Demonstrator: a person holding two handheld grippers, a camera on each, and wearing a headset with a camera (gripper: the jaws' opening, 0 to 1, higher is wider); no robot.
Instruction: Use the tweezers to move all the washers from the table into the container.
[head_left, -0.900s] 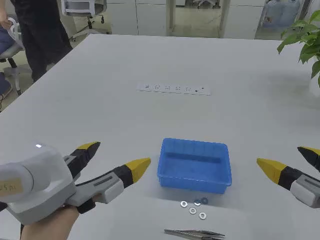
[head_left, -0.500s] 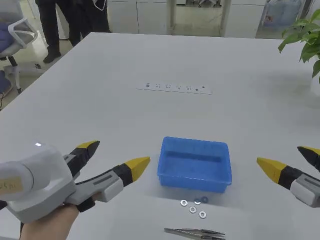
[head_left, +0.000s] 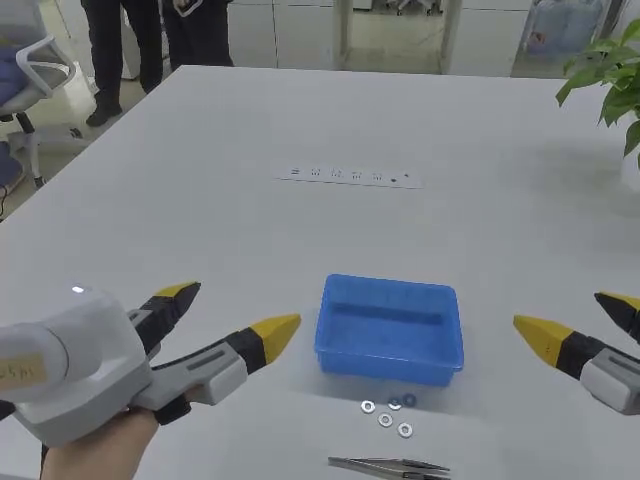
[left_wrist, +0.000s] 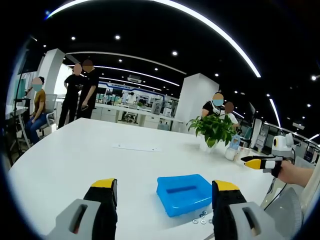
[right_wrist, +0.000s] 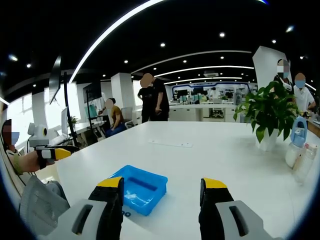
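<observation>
The washers (head_left: 386, 420) lie in a small loose cluster on the table (head_left: 300, 230), just on the near side of the blue container (head_left: 385, 368) and a little right of its middle. Most are silvery and one looks darker. None appears to be inside the container; its floor looks bare in the head view and in both gripper views. The tweezers (head_left: 390, 465) lie flat on the table just nearer than the washers, at the near edge of the head view, and neither gripper touches them.

Judging from this, the task has not really begun: no washer has gone in and the tweezers have not been picked up. Everything is left to do: take up the tweezers, then lift each washer over the container's near wall and drop it in.

The left gripper (head_left: 230, 310) hovers to the left of the container with its jaws spread wide and nothing between them. The right gripper (head_left: 572, 318) hangs to the right of the container, also spread wide and empty. Both are apart from the tweezers and the washers.

Farther off, a white power strip (head_left: 347, 177) lies across the middle of the table. A potted plant (head_left: 605, 80) stands at the far right, and people (head_left: 150, 40) stand beyond the far left corner.
</observation>
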